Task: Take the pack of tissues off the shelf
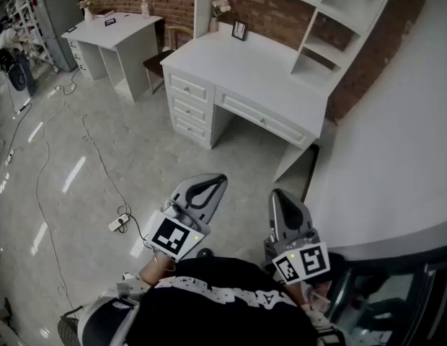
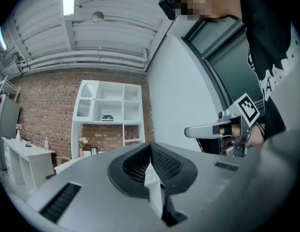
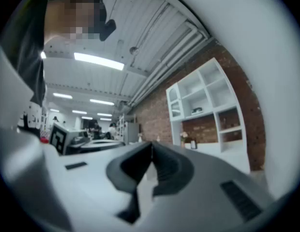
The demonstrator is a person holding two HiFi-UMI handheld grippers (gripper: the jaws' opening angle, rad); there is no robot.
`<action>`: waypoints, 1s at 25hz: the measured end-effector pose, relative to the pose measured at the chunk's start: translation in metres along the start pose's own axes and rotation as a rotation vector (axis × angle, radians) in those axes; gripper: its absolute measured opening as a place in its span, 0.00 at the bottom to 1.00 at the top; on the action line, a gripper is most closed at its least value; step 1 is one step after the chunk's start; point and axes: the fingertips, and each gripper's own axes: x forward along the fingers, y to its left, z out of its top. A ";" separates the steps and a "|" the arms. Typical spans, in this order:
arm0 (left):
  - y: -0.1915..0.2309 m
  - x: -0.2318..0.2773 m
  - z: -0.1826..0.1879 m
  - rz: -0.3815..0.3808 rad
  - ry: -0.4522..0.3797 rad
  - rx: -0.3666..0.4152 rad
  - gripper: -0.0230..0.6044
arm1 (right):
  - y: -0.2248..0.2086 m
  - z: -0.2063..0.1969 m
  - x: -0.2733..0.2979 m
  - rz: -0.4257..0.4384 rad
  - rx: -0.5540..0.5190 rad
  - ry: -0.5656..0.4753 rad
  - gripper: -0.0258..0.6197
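Ahead, a white painted desk (image 1: pixel 245 67) with panelled drawers stands against a rough red brick wall (image 1: pixel 270 13). It carries a white shelf unit (image 1: pixel 332 27) of square open cubbies. The pack of tissues (image 2: pixel 107 117) lies flat in a middle cubby of that unit, a small dark-topped slab, well apart from both grippers. A small dark picture frame (image 1: pixel 239 29) and a pale bunch of flowers (image 1: pixel 220 7) stand on the desktop below it. The floor (image 1: pixel 231 164) is glossy grey tile, and a white power strip (image 1: pixel 119 223) lies on it at the end of a thin cable.

The left gripper (image 1: pixel 222 179) and the right gripper (image 1: pixel 277 194) have smooth grey plastic shells. Each bears a cube of black-and-white square markers near its handle. Inside each shell, black ribbed pads curve round a teardrop-shaped hollow and meet at the tip. In both gripper views the jaws are pressed fully together with nothing between them.

Both grippers are held low and close in front of the person's dark top, side by side and pointing forward about level toward the desk. The left one is angled slightly inward. The left hand (image 1: pixel 158 264) sits just behind its cube. The right hand (image 2: pixel 255 136) wraps the handle of the right gripper.
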 end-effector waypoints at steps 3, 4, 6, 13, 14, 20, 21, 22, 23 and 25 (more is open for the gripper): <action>0.001 -0.004 -0.001 0.004 -0.001 -0.001 0.09 | 0.003 0.000 0.000 0.003 -0.001 -0.002 0.09; 0.001 -0.004 -0.001 0.006 -0.001 -0.002 0.09 | 0.003 0.000 0.000 0.003 -0.002 -0.003 0.09; 0.003 -0.005 0.000 0.011 -0.005 -0.002 0.09 | 0.003 0.000 0.002 0.007 -0.001 -0.010 0.09; 0.006 -0.012 0.003 0.008 -0.023 -0.003 0.09 | 0.012 0.005 0.002 0.004 -0.006 -0.030 0.09; 0.006 -0.013 0.003 0.004 -0.024 -0.006 0.09 | 0.013 0.005 0.001 -0.003 -0.008 -0.027 0.09; 0.012 -0.010 0.006 -0.016 -0.045 -0.030 0.09 | 0.012 0.006 0.002 -0.043 -0.023 -0.011 0.09; 0.013 -0.010 0.006 -0.019 -0.047 -0.030 0.09 | 0.011 0.006 0.003 -0.047 -0.024 -0.009 0.09; 0.014 -0.009 0.005 -0.022 -0.048 -0.030 0.09 | 0.011 0.006 0.004 -0.051 -0.024 -0.006 0.09; 0.015 -0.009 0.004 -0.025 -0.048 -0.030 0.09 | 0.011 0.005 0.004 -0.053 -0.023 -0.002 0.09; 0.016 -0.009 0.002 -0.025 -0.047 -0.035 0.09 | 0.011 0.003 0.006 -0.054 -0.023 0.007 0.09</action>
